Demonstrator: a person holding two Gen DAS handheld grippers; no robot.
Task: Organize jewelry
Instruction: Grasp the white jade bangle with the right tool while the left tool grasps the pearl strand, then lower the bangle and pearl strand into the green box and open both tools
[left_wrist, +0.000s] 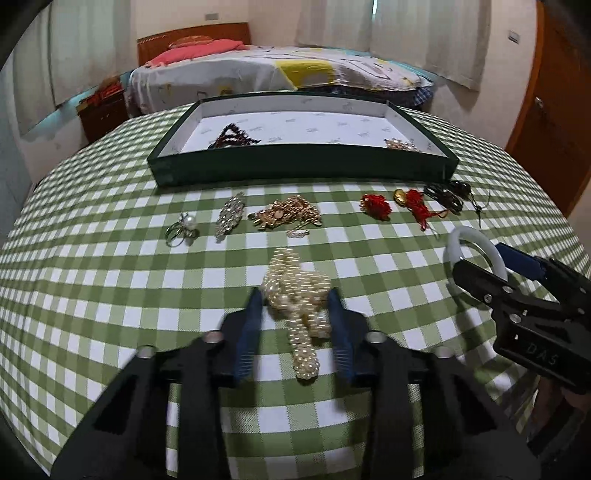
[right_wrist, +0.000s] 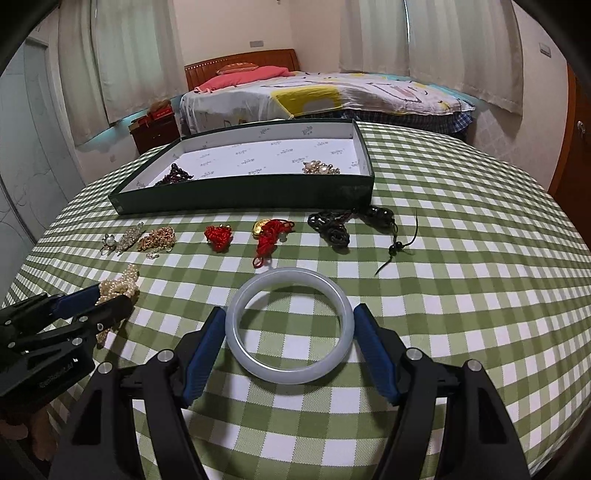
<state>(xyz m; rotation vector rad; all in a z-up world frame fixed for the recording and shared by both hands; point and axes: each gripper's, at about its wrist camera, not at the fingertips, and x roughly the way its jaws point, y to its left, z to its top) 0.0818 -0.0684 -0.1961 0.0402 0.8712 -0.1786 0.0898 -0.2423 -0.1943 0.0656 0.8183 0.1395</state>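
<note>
Jewelry sits scattered on the green checked tablecloth (right_wrist: 461, 258), in front of a shallow green tray (right_wrist: 243, 197) that already holds a dark beaded piece (right_wrist: 175, 176) and a pearl-and-gold cluster (right_wrist: 320, 168). Nearest the left gripper (left_wrist: 295, 295) is the pearl necklace (left_wrist: 297, 295), heaped directly between its spread fingers with its long axis running away from the camera, roughly in line with the fingers. Those jaws stand apart on either side of the heap, not yet squeezing it. Nearest the right gripper (right_wrist: 290, 314) is the pale jade bangle (right_wrist: 290, 325), lying flat with its ring between the blue pads (right_wrist: 207, 343); the jaws are wide apart and flank its outer rim, seemingly just short of contact. Each hand likely needs only to close, then carry its piece forward to the tray beyond the row of smaller items
</note>
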